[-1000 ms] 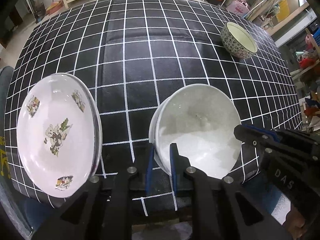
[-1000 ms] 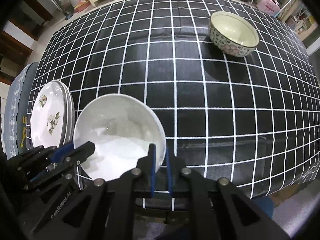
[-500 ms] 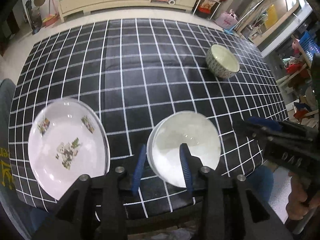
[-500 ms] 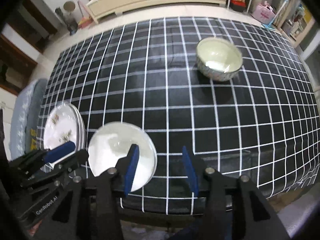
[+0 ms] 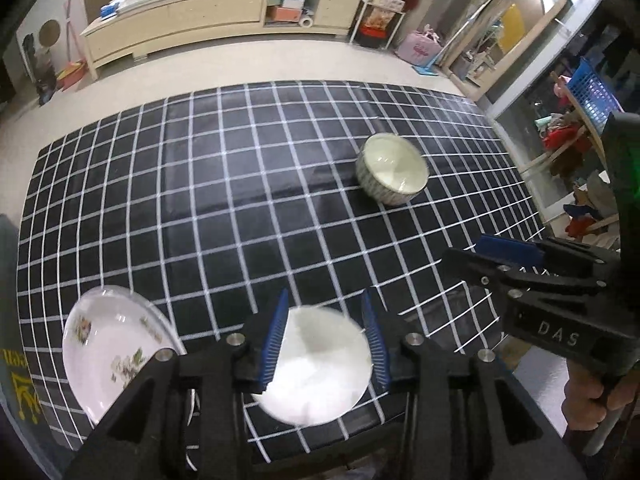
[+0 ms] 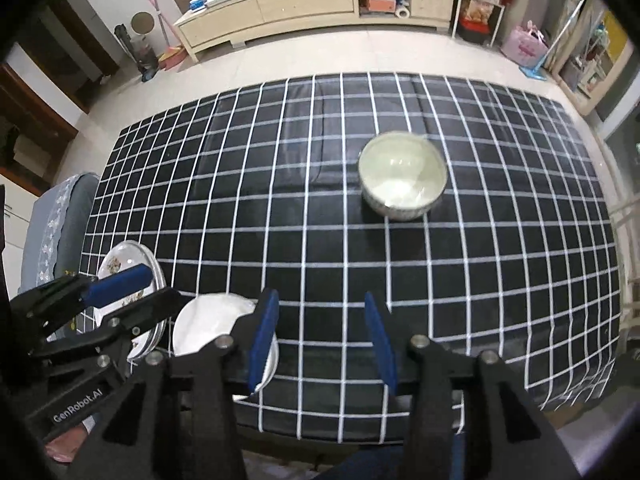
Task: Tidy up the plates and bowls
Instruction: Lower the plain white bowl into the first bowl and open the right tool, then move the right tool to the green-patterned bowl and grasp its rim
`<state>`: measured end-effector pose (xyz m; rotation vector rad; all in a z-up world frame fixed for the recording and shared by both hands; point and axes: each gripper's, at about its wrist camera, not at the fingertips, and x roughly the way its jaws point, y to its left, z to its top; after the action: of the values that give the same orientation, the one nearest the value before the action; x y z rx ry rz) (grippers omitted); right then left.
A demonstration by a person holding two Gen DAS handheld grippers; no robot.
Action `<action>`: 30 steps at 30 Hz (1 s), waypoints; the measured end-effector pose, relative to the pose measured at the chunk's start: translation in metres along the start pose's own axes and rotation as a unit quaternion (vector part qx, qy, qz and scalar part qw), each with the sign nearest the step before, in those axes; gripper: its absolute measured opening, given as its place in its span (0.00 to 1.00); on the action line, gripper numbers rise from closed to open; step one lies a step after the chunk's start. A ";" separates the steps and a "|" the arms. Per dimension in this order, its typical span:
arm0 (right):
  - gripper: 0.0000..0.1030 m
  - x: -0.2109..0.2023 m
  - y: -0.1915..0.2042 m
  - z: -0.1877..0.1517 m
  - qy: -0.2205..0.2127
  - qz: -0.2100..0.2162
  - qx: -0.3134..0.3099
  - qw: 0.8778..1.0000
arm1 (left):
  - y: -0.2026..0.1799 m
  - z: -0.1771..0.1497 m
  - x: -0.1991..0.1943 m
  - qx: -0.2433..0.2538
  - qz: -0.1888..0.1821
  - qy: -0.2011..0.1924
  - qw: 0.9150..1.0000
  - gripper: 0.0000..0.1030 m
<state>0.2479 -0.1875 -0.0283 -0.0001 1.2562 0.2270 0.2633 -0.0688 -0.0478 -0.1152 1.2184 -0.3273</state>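
A plain white bowl point(image 5: 316, 364) stands on the black checked tablecloth point(image 5: 240, 208) near the front edge. Beside it on the left lies a stack of flower-patterned plates point(image 5: 112, 352). High above the bowl hangs my left gripper point(image 5: 325, 336), its jaws opening; the pads touch nothing. My right gripper point(image 6: 322, 336) is open and empty over bare cloth, to the right of the white bowl point(image 6: 208, 324). A patterned bowl point(image 6: 402, 176) sits alone at the far right of the table. Each gripper shows in the other's view: the left gripper point(image 6: 136, 292) and the right gripper point(image 5: 480, 254).
A grey cushioned chair point(image 6: 52, 232) stands at the table's left end. A hand point(image 5: 588, 408) holds the right gripper's handle. A long cream cabinet point(image 6: 304, 4) lines the far wall beyond the floor. Shelves and clutter point(image 5: 576, 144) crowd the right side.
Both grippers were shut on the white bowl's near rim a second ago. They have let go, opened and risen well above the table; the bowl stays beside the plates.
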 end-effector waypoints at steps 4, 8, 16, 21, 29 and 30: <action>0.48 0.001 -0.018 0.020 -0.011 -0.006 0.005 1.000 | -0.010 0.024 0.018 0.005 0.001 0.018 1.000 0.34; 0.48 0.011 -0.041 0.037 -0.008 -0.014 0.021 1.000 | -0.022 0.047 0.041 0.013 0.002 0.031 0.999 0.35; 0.48 0.042 -0.080 0.061 0.008 -0.018 0.044 0.999 | -0.039 0.090 0.086 0.016 -0.012 0.042 0.999 0.34; 0.48 0.063 -0.103 0.077 0.018 -0.012 0.056 0.998 | -0.045 0.111 0.117 0.005 -0.025 0.048 0.999 0.34; 0.47 0.099 -0.131 0.093 0.026 -0.018 0.068 0.997 | -0.049 0.133 0.164 0.018 0.002 0.057 0.998 0.30; 0.45 0.103 -0.134 0.094 0.028 -0.017 0.071 0.997 | -0.048 0.135 0.167 0.018 0.004 0.060 0.998 0.27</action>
<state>0.3894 -0.2890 -0.1122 0.0936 1.3245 0.1083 0.4316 -0.1774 -0.1396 -0.0610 1.3309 -0.3534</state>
